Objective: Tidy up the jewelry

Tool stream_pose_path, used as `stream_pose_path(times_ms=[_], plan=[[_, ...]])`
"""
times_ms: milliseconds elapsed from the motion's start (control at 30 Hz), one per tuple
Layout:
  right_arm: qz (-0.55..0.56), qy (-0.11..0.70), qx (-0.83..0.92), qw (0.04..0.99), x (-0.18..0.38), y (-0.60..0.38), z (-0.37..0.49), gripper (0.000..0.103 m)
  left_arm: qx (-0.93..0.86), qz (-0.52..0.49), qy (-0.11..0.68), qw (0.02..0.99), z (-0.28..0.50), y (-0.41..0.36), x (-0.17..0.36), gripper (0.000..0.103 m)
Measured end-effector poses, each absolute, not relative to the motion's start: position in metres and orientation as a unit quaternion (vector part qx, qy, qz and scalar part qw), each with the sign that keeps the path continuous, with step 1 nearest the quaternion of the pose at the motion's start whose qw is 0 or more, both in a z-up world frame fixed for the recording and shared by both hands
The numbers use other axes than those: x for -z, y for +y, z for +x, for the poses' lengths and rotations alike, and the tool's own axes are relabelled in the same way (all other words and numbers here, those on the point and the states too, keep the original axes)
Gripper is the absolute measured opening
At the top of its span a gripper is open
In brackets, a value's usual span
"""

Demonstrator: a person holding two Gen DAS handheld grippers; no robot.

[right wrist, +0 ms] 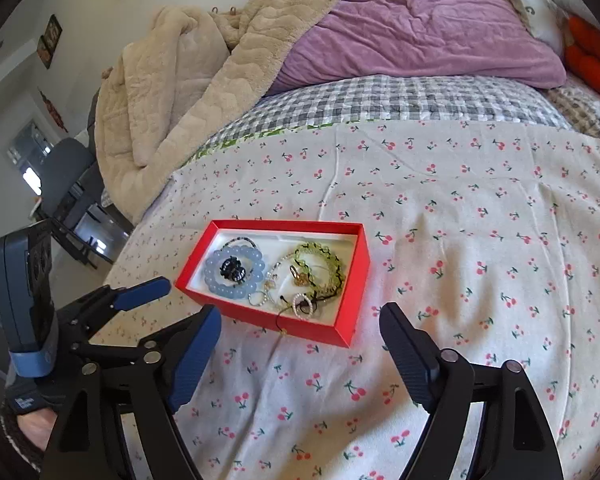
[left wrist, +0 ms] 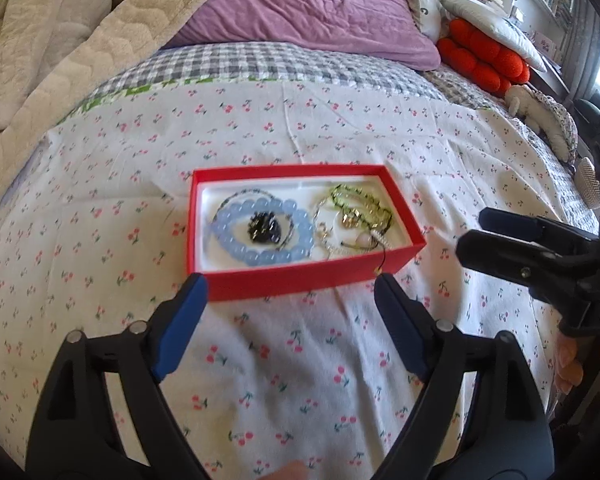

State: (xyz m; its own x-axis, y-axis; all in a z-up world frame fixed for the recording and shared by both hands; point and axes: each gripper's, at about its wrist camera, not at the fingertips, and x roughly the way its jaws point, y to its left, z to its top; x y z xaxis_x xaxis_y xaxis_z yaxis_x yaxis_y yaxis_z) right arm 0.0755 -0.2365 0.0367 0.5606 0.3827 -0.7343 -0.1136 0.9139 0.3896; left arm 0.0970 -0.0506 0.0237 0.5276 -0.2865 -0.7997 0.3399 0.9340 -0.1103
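Observation:
A red box (left wrist: 300, 280) with a white lining lies on the cherry-print sheet; it also shows in the right wrist view (right wrist: 354, 280). Inside lie a pale blue bead bracelet (left wrist: 235, 246) (right wrist: 219, 284) around a black piece (left wrist: 264, 229) (right wrist: 231, 270), a green bead bracelet (left wrist: 360, 200) (right wrist: 332, 264), and small gold and pearl pieces (left wrist: 350, 220) (right wrist: 302, 304). My left gripper (left wrist: 289, 284) is open and empty just before the box's near wall. My right gripper (right wrist: 300, 316) is open and empty, close to the box's near corner; it also shows in the left wrist view (left wrist: 476, 232).
The cherry-print sheet (right wrist: 480, 240) covers the bed. A beige quilted blanket (right wrist: 179, 92) and a purple pillow (right wrist: 420, 24) lie at the back. Red cushions (left wrist: 480, 56) and soft toys sit far right. A chair (right wrist: 67, 184) stands beyond the bed's left edge.

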Motion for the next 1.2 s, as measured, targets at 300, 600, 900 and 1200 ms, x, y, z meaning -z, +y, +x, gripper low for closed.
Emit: stream_pose_path(times_ms=[300, 600, 900, 1200], plan=[[0.087, 0.455, -0.096, 0.881, -0.038, -0.221, 0.042, 0.103, 0.102, 0.057, 0.463, 0.879, 0.067, -0.030, -0.020, 0.102], [0.063, 0.508, -0.035, 0.858, -0.022, -0.208, 0.029, 0.103, 0.066, 0.060, 0.485, 0.870, 0.048, -0.019, -0.018, 0.102], [0.061, 0.524, -0.019, 0.849, -0.018, -0.193, 0.034, 0.103, 0.052, 0.057, 0.507, 0.859, 0.049, -0.014, -0.012, 0.102], [0.052, 0.526, -0.018, 0.849, -0.019, -0.186, 0.039, 0.103, 0.047, 0.052, 0.518, 0.853, 0.051, -0.011, -0.008, 0.102]])
